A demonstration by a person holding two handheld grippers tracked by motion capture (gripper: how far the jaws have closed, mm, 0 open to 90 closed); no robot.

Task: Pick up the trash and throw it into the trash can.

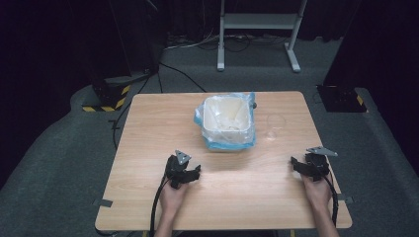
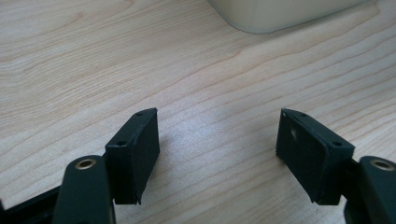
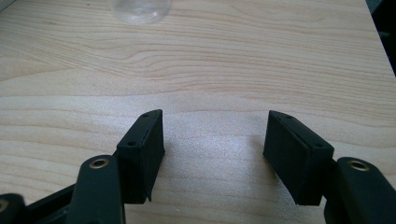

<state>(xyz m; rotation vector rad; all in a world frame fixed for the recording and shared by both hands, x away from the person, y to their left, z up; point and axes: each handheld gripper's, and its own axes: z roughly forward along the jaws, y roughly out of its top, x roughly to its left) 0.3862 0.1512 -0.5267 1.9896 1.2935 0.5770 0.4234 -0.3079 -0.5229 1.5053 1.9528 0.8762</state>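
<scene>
Both claws rest low over the near part of the pale wooden surface (image 1: 148,128), one at each side, and neither has anything between its jaws. The left claw (image 1: 192,171) stands wide open, its two black pads well apart over bare wood in the left gripper view. The right claw (image 1: 295,163) is spread about as far, and it too is empty.

The things nearest to them lie farther in. A white square plastic bin lined with a thin blue-edged bag (image 1: 226,121) sits near the middle of the surface, ahead of the left claw; its pale rounded corner (image 2: 275,14) shows at the top of the left gripper view. A small clear plastic cup (image 1: 274,124) is just right of the bin and apart from it, ahead of the right claw, with its clear body (image 3: 140,9) at the top edge of the right gripper view. Whether the cup stands or lies on its side cannot be told.

This looks like the opening step, with nothing yet grasped. The likely next move is for the right claw to travel forward to the cup and close gently on its thin wall, with the bin as the probable place to drop it.

No brand, label or writing can be read on the bin, the bag, the cup or the claws
</scene>
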